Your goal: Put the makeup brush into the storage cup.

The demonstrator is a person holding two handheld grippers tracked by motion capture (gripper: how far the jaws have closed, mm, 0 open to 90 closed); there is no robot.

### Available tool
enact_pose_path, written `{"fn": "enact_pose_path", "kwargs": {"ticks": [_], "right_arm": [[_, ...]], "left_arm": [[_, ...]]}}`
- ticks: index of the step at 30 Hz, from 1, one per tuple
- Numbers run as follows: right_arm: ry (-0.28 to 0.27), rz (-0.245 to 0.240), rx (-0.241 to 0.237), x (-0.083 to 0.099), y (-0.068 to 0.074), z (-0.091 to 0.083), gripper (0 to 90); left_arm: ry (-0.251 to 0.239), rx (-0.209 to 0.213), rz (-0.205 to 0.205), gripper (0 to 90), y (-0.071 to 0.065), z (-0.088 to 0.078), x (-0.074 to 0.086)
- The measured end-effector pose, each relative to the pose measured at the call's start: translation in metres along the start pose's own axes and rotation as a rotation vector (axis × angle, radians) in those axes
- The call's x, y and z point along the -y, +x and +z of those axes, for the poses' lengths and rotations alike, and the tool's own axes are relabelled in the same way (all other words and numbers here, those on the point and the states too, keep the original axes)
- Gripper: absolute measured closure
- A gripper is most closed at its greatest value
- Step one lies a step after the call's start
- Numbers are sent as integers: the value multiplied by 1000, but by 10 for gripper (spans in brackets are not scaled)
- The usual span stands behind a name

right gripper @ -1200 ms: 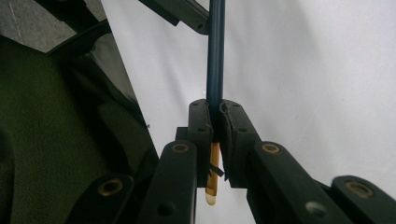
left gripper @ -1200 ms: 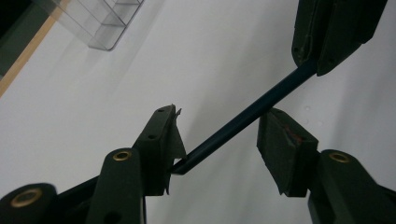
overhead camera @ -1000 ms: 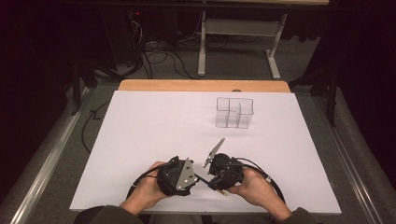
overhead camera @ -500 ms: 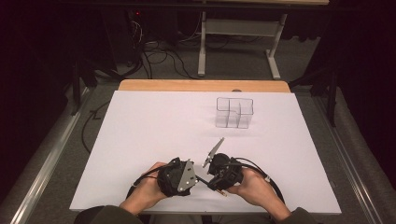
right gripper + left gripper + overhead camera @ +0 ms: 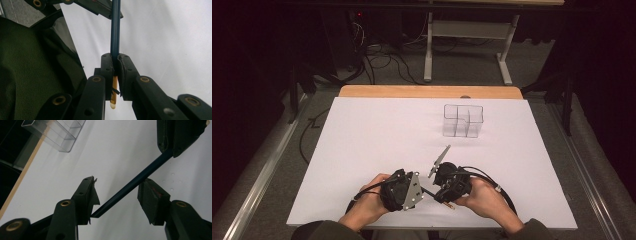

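A dark blue pencil (image 5: 115, 30) with a gold end (image 5: 113, 97) is clamped in my right gripper (image 5: 115, 62), whose pads are shut on its shaft. In the left gripper view the pencil (image 5: 130, 186) runs slantwise between the jaws of my left gripper (image 5: 117, 195). Those jaws have just been closing and stand apart, neither pad pressing on the shaft. Seen from the high view, both hands hold the left gripper (image 5: 424, 190) and the right gripper (image 5: 439, 196) tip to tip near the table's front edge.
A clear compartmented organiser (image 5: 463, 120) stands toward the back right of the white table sheet (image 5: 377, 140). A wooden strip (image 5: 427, 91) borders the far edge. Cables and a metal stand lie on the floor beyond.
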State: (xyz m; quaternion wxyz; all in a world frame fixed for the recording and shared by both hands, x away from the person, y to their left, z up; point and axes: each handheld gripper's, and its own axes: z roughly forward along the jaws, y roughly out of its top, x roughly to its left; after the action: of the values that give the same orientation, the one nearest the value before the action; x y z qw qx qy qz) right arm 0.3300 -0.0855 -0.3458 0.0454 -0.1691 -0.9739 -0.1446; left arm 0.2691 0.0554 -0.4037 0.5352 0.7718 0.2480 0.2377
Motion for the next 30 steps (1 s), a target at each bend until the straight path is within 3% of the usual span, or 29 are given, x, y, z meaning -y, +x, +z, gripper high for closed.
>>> {"fn": "enact_pose_path", "kwargs": {"ticks": [4,11,13,16,18,24,30], "right_arm": [[0,2,-8,-1,-1,0,853],[-6,0,-8,-3,-2,-1,853],[-5,3,-20,-2,-2,-2,853],[-14,7,-32,-2,-4,-4,853],[-13,16,-37,-4,-4,-5,853],[-24,14,-38,-4,-5,-6,853],[-34,12,-46,-4,-6,-7,852]], "left_arm": [[-5,-14,34,490,-1,0,1],[-3,-28,46,491,-1,-1,-1],[-9,-38,77,499,-4,0,0],[-3,1,105,561,-11,-1,1],[8,4,121,579,-13,0,2],[12,4,96,613,-9,-1,1],[16,3,99,624,-9,-1,2]]}}
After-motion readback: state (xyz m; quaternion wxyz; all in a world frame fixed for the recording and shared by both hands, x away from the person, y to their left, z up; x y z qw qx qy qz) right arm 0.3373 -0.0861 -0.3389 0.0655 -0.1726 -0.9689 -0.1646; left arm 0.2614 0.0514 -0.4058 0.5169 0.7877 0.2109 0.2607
